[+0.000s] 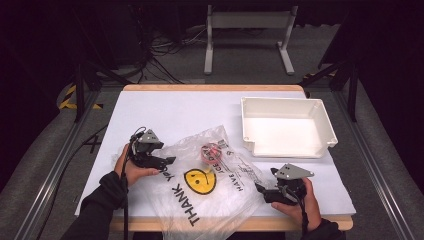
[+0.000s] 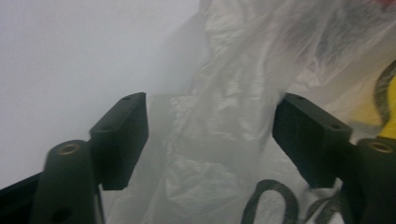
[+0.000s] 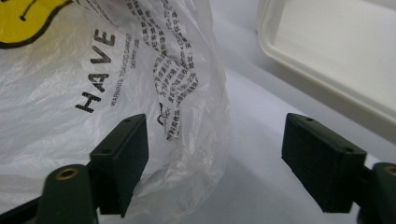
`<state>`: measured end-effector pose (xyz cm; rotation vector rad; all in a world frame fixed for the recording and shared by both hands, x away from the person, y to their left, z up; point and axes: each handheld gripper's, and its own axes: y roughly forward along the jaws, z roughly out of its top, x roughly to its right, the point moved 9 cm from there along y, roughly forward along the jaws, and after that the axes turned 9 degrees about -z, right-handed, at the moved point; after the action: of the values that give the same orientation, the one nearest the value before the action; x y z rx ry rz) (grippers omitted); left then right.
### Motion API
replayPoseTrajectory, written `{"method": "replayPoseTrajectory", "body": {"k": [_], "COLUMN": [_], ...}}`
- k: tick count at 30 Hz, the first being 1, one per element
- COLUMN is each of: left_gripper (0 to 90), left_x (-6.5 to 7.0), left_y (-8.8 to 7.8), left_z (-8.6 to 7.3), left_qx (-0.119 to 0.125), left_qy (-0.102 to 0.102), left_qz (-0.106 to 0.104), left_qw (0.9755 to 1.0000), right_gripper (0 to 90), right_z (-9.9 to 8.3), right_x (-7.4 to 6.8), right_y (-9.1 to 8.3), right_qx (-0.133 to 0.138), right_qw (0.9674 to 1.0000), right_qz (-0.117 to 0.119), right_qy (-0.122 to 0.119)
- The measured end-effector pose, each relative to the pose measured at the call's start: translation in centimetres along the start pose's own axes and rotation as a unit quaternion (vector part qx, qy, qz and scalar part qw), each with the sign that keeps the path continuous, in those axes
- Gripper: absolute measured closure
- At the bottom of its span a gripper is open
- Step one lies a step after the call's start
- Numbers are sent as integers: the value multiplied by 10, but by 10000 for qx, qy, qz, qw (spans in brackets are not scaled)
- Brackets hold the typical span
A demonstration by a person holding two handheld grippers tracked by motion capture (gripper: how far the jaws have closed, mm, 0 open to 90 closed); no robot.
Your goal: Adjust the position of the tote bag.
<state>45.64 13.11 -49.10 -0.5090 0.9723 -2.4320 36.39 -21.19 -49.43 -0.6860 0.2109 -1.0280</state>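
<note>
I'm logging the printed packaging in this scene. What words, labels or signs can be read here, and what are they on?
"THANK YO": black capitals on the plastic bag, beside its yellow smiley face; the rest runs into folds.
"HAVE": black capitals on the same bag, clearest in the right gripper view.
"WARNING: TO AVOID DANGE...": small line under "HAVE"; what follows is too small to read.
Block of small print, partly non-Latin characters: too small and crumpled to read.
White tray: no text seen.

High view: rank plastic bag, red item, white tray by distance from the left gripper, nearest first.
From the left gripper:
1. Plastic bag, right beside its open jaws.
2. Red item, inside the bag, mid-table.
3. White tray, far right corner.
</note>
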Motion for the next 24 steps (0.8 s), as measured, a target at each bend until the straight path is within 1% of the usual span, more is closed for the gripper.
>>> {"method": "replayPoseTrajectory", "body": {"k": [2,3,4,5,6,9,10,11,12,14,15,16,17,18,19,20,21,22,24], "left_gripper": [376,422,503,577,630,831,865,875,880,882,882,883,883,884,884,884,884,884,884], "left_x": [-2,-3,-4,-5,-8,-12,-13,-14,-14,-17,-18,-18,-20,-20,-20,-20,-20,-19,-18], "left_y": [5,8,10,12,12,8,7,5,5,-1,-5,-9,-13,-17,-17,-22,-22,-26,-32], "left_z": [-4,-6,-10,-12,-15,-17,-18,-20,-20,-23,-24,-25,-27,-29,-29,-32,-32,-36,-40], "left_qx": [-98,-135,-290,-339,-340,-306,-315,-335,-335,-263,-256,-192,-192,-147,-147,-150,-150,-108,-126], "left_qy": [-53,-61,-4,34,8,-22,-24,-35,-35,-86,-104,-158,-130,-154,-154,-156,-156,-143,-133], "left_qz": [-67,-111,-131,-78,4,10,21,26,26,89,96,114,134,157,157,162,162,187,198], "left_qw": [9999,9998,9995,9994,9994,9995,9995,9994,9994,9996,9996,9996,9996,9997,9997,9996,9996,9997,9996], "right_gripper": [343,392,444,478,506,638,699,739,739,799,813,823,830,834,834,840,840,842,844], "right_z": [0,0,0,1,0,1,3,4,4,10,14,17,21,24,24,31,31,34,42], "right_x": [1,1,0,-1,-2,-6,-7,-7,-7,-6,-6,-6,-6,-7,-7,-8,-8,-8,-8], "right_y": [2,3,3,4,5,7,7,8,8,8,9,9,10,10,10,12,12,13,15], "right_qx": [-14,-22,-22,-25,-41,-58,-44,-25,-25,40,93,109,141,178,178,208,208,232,291], "right_qw": [10000,10000,9999,9999,9999,9997,9996,9995,9995,9991,9990,9988,9985,9982,9982,9972,9972,9967,9958], "right_qz": [37,63,108,121,130,147,139,120,120,24,5,-50,-73,-97,-97,-163,-163,-195,-244], "right_qy": [38,45,17,-30,-52,-192,-245,-276,-276,-413,-448,-485,-532,-565,-565,-701,-701,-750,-831]}}
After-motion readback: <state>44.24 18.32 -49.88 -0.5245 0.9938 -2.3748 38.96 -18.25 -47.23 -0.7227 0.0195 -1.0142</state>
